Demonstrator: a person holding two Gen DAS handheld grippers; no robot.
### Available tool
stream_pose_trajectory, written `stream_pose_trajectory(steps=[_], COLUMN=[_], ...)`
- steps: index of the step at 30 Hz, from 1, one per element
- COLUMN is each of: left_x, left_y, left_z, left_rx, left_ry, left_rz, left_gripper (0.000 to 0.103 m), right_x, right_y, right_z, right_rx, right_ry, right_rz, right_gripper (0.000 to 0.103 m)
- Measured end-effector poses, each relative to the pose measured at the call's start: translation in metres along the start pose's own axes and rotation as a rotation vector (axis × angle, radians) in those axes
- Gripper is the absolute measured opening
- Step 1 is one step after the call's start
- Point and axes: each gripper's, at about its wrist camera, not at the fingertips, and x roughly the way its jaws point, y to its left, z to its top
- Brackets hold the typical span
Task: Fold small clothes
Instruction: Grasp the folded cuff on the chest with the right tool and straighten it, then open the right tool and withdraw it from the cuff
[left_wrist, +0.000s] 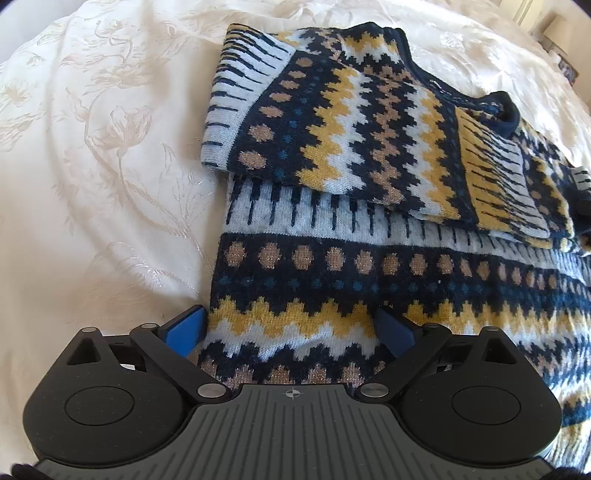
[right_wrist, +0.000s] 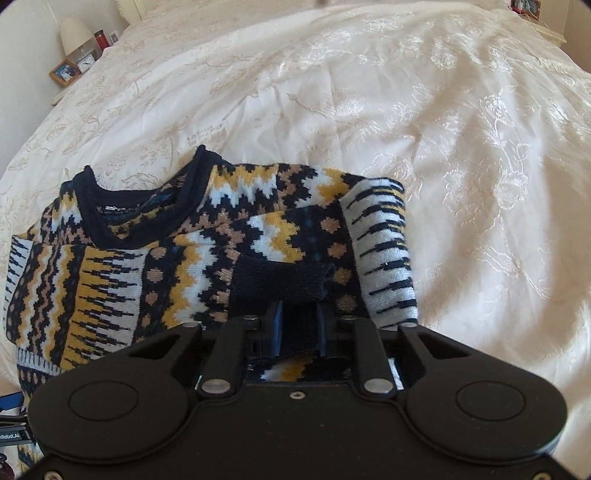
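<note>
A cream bedspread (right_wrist: 406, 110) with a woven floral pattern covers a sunlit bed, and beside it a bedside table (right_wrist: 61, 98) holds a lamp (right_wrist: 75, 35), a small clock (right_wrist: 85, 65) and a framed photo (right_wrist: 65, 73).

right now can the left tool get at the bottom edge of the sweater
Probably yes. The left tool is open, its fingers straddling the sweater near its lower part, nothing lying over it. The hem itself is hidden under the tool, so reach there is a guess.
</note>
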Motion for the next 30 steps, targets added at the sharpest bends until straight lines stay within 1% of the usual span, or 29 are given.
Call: stream_pose_trajectory(steps=[3,5,8,9,10,11,12,14,15,16,20,21,23,25,27,29,30], left_x=[0.001,0.002,0.001,0.001,0.001,0.002,0.002,0.002,0.002,0.003,0.003,0.004,0.002,0.001,-0.003,-0.008,-0.011], left_y=[-0.001,-0.001,-0.001,-0.001,-0.001,-0.001,0.0,-0.001,-0.001,-0.001,-0.001,-0.001,-0.001,0.0,0.001,0.004,0.005], left_z=[0.001,0.001,0.001,0.002,0.001,0.001,0.001,0.0,0.001,0.001,0.0,0.0,0.001,0.001,0.002,-0.001,-0.002], left_rx=[0.0,0.0,-0.001,-0.002,-0.003,-0.005,-0.007,-0.005,-0.005,-0.006,-0.003,-0.001,0.002,0.004,0.006,0.012,0.017], left_ry=[0.004,0.003,0.006,0.008,0.009,0.01,0.009,0.007,0.007,0.007,0.011,0.012,0.013,0.014,0.008,0.0,-0.002], left_rz=[-0.002,-0.001,-0.001,-0.002,-0.002,-0.003,-0.003,-0.002,-0.001,-0.001,-0.003,-0.004,-0.006,-0.01,-0.016,-0.02,-0.021], left_gripper=[0.098,0.098,0.098,0.098,0.098,0.098,0.098,0.098,0.098,0.098,0.098,0.098,0.098,0.098,0.097,0.097,0.097], right_x=[-0.011,-0.009,0.002,0.002,0.0,-0.004,-0.008,-0.01,-0.008,-0.005,0.009,0.011,0.01,0.002,-0.005,-0.001,0.002], right_y=[-0.003,-0.01,-0.02,-0.022,-0.024,-0.024,-0.023,-0.02,-0.017,-0.015,-0.013,-0.012,-0.009,-0.005,-0.007,-0.015,-0.018], right_z=[0.003,0.004,0.001,0.0,0.0,0.0,0.0,0.001,0.002,0.002,-0.001,-0.002,-0.002,-0.002,-0.003,-0.004,-0.005], right_rx=[-0.023,-0.009,0.001,0.011,0.029,0.048,0.06,0.062,0.061,0.059,0.053,0.053,0.035,0.001,0.0,0.037,0.048], right_ry=[-0.031,-0.011,0.033,0.035,0.022,0.001,-0.019,-0.024,-0.016,-0.011,0.036,0.048,0.056,0.028,0.003,0.033,0.046], right_rz=[-0.047,-0.079,-0.132,-0.13,-0.108,-0.079,-0.044,-0.013,-0.007,-0.001,-0.004,0.004,0.025,0.01,-0.04,-0.05,-0.051], right_gripper=[0.023,0.009,0.008,0.009,0.015,0.018,0.019,0.035,0.053,0.06,0.059,0.057,0.013,0.013,0.013,0.013,0.015])
